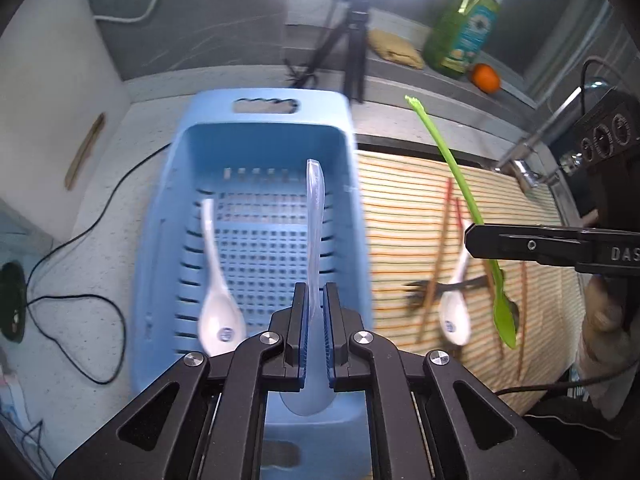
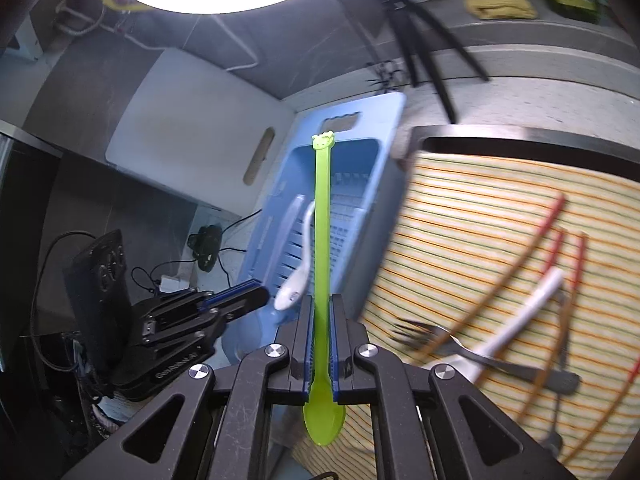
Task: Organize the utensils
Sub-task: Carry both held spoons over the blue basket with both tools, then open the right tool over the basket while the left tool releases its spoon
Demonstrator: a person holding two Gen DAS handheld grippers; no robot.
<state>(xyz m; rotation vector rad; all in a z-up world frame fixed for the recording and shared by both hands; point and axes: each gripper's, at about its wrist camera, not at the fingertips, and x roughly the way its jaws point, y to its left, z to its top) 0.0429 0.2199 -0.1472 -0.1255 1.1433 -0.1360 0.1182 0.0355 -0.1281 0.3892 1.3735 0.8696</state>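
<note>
While the left gripper (image 1: 316, 320) clamps a clear spoon (image 1: 314, 216) over the basket (image 1: 160, 240), the right gripper (image 2: 320, 344) pinches a green spoon (image 2: 321, 216); both look light, slippery plastic, best gripped near the bowl.

The basket (image 1: 256, 216) stands on the counter (image 1: 100, 240), left of the mat (image 1: 400, 208). In the basket lies 1 spoon (image 1: 218, 300). On the mat — a fork (image 1: 436, 290), another spoon (image 1: 454, 312) and several chopsticks (image 1: 438, 252), crossing one another. Behind both stands a tripod (image 1: 348, 40) — a bottle (image 1: 464, 28) to its right.
</note>
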